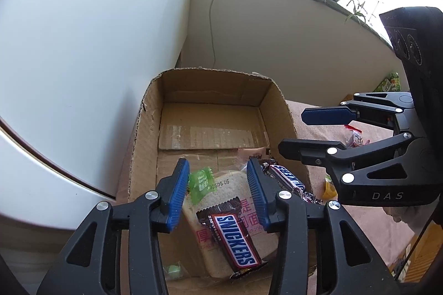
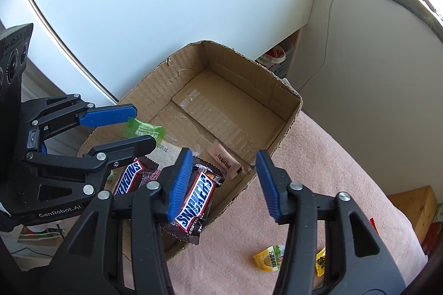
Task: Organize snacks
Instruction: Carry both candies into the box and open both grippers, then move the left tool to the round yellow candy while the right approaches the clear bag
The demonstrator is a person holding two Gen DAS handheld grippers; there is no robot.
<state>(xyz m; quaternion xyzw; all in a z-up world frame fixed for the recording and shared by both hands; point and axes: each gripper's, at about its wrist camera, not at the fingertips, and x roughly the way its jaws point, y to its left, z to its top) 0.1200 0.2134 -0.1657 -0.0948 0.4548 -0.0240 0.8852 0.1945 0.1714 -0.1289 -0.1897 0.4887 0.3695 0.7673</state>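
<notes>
An open brown cardboard box [image 1: 279,112] with ragged cut edges stands on a pink cloth-covered surface [image 2: 332,156], against a white panel. Inside the box, at its near end, lies a wrapped slice of white bread [image 1: 218,189] with red print on its clear bag. A brown Snickers bar [image 1: 235,236] rests across the bread, and a second brown Snickers bar [image 1: 288,178] lies beside it, close to the box's right wall. A small green wrapped candy [image 1: 200,182] sits on the bread's far corner, and a small pink wrapped bar [image 2: 225,160] lies on the box floor just beyond the second Snickers. The far half of the box floor is bare cardboard.

The left gripper [image 1: 218,192] hangs over the box's near end, its blue-padded jaws parted and holding nothing, the bread and first Snickers below the gap. The right gripper [image 2: 224,184] hangs over the box's right wall, jaws likewise apart and empty.

Outside the box, on the pink cloth, lie two small yellow snack packets [image 2: 271,257].
</notes>
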